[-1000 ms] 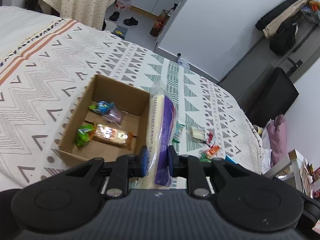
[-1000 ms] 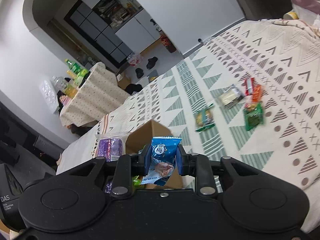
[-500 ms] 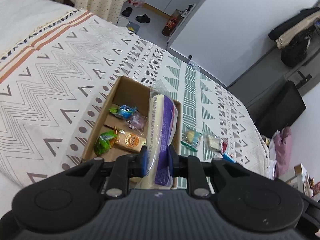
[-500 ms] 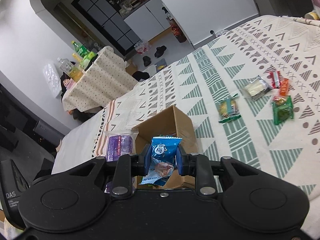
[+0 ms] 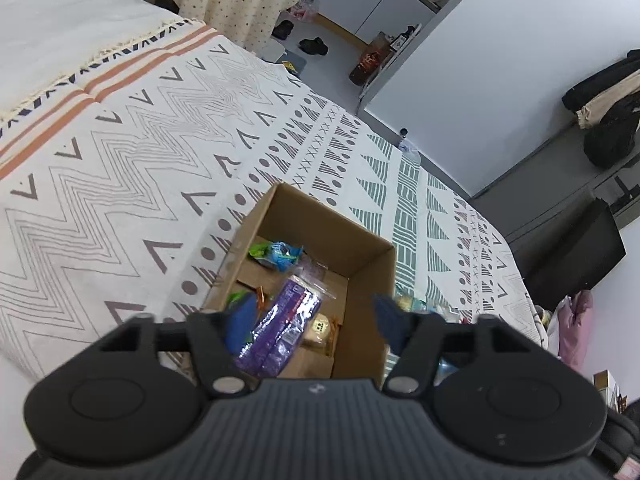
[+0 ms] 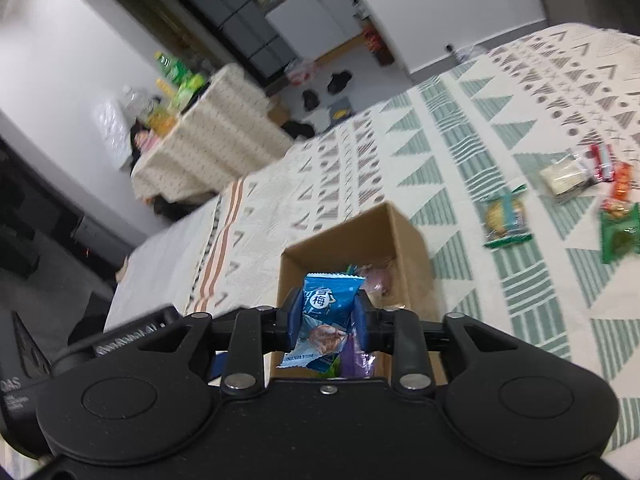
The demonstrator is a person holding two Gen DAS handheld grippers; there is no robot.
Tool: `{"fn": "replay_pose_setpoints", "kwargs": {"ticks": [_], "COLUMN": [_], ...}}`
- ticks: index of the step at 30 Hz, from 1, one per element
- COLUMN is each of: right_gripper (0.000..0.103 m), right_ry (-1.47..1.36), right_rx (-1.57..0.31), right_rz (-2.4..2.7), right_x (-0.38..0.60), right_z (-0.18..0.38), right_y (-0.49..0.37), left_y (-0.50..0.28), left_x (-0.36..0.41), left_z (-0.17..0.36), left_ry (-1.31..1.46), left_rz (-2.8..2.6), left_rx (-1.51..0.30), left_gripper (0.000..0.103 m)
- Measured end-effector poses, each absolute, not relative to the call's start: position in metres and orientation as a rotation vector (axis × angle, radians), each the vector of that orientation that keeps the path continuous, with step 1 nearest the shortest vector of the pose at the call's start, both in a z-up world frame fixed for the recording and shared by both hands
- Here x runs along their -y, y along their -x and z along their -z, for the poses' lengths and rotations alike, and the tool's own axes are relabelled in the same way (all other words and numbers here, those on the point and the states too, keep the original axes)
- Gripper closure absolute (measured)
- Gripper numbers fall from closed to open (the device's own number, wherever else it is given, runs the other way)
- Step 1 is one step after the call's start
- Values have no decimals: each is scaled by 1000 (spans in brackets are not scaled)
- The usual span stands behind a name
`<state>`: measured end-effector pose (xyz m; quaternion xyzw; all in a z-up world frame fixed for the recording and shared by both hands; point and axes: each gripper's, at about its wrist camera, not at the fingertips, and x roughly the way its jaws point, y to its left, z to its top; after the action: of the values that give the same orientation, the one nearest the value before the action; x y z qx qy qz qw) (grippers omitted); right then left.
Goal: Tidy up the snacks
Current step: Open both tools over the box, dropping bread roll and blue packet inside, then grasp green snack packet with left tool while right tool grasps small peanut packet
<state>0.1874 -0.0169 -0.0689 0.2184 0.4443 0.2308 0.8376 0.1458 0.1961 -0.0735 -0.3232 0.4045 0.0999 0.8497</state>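
Observation:
An open cardboard box [image 5: 372, 280] sits on the patterned bedspread [image 5: 140, 168]. A purple snack packet [image 5: 284, 324] lies slanted inside it, over a round biscuit pack [image 5: 320, 328] and near a green and blue packet [image 5: 276, 252]. Above the box's near end my left gripper [image 5: 312, 316] is open, its jaws opening, and no pad touches the purple packet. My right gripper [image 6: 326, 312] hangs over the same box [image 6: 408, 240]. Its jaws are opening, but the pads still press on a blue snack packet [image 6: 324, 312].
Several loose snacks lie on the bedspread right of the box: a biscuit pack [image 6: 504, 220], a white one [image 6: 564, 176], a green one [image 6: 618, 236] and small red ones [image 6: 600, 160]. Beyond the bed's edge are a cloth-covered table [image 6: 200, 136] and a black case [image 5: 572, 252].
The left jaws have opened and the purple packet has dropped from them into the box. Both grippers have moved in over the box. The right jaws have widened a little.

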Motion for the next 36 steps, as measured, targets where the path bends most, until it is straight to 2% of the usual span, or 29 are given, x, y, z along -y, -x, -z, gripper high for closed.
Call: {"fn": "replay_pose_setpoints", "kwargs": {"ticks": [3,4,7,10,15,24,36], "right_gripper": [42,39,39,39,35,35,38], "right_ry": [-459,-455,-460,-454,-474,-494,-555], "right_rx": [-917,-913,-918,-926,-900,-877,-847], "right_rz": [-489,-469,-440,-411,-360,-268,-200], "right_x": [28,35,56,79,119,191,268], "right_z": [63,61,60,61,59,69,106], "right_y": [-186,-184,-182,-179,-180,-188,-215], "left_y": [-145,-144,-142,-142,-149,-166,-211], "left_x": [-193,-191,-183,-171,-145,-84,-13], "left_z": [69,67,59,55,52,42,77], "left_ry": [660,654,620,594,571,505,486], "left_rz": [-212,-205,-211,-202,-171,-100,-1], "left_rx": [-862,-862,-855,-848,-848,-864,-880], "left_gripper": [30,27,16,13,12,12,12]}}
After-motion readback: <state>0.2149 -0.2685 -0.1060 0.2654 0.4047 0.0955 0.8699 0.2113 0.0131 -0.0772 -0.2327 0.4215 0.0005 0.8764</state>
